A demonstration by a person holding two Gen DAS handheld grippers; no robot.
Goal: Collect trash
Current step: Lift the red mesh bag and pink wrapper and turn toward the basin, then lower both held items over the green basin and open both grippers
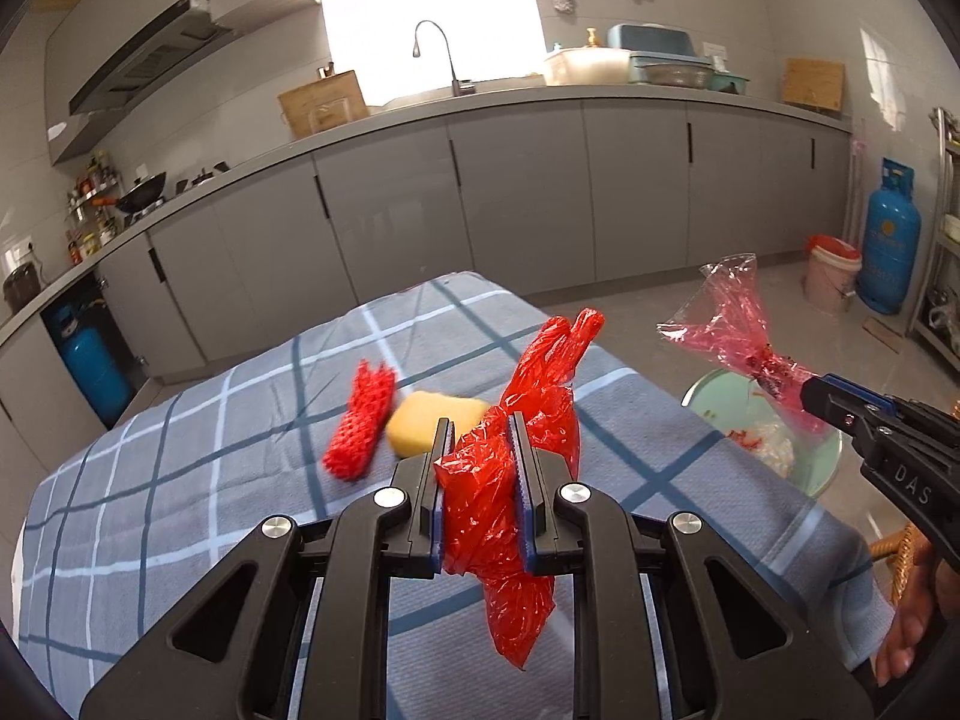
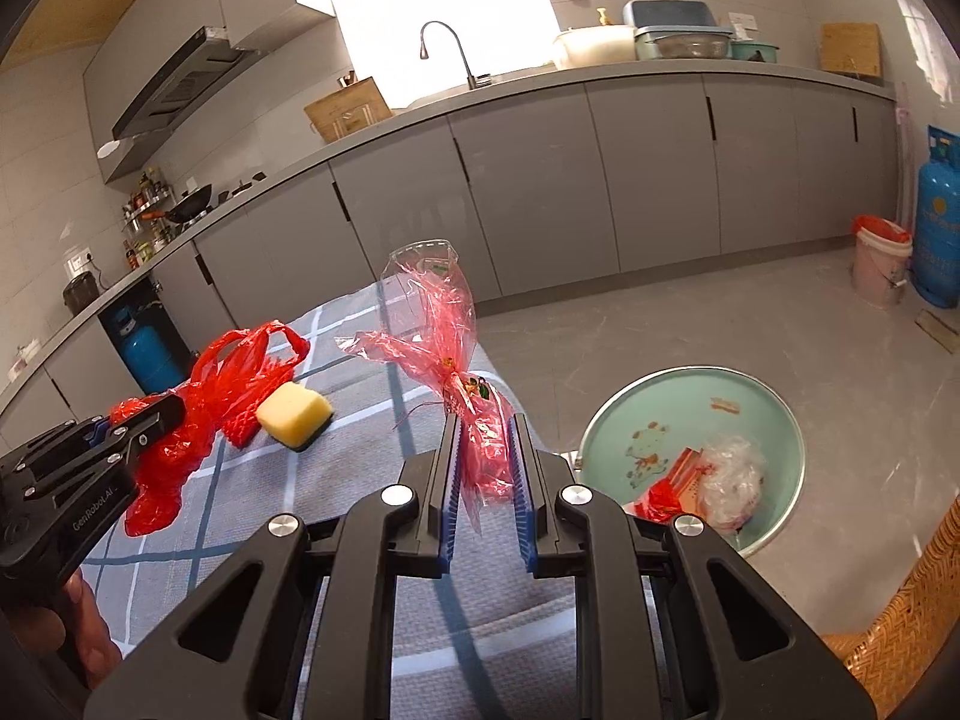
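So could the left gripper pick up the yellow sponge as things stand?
Probably not: the left gripper is shut on a red plastic bag. The sponge lies uncovered on the checked cloth, close ahead.

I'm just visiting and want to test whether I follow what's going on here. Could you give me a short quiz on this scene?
1. True or false: the left gripper holds the yellow sponge.
2. What is clamped between the right gripper's fingers?
A) the red mesh sleeve
B) the clear pink wrapper
C) nothing
3. Where does trash already lie: on the checked cloth or in the green basin on the floor?

Key:
1. False; it holds the red plastic bag, and the sponge lies on the cloth.
2. B
3. In the green basin.
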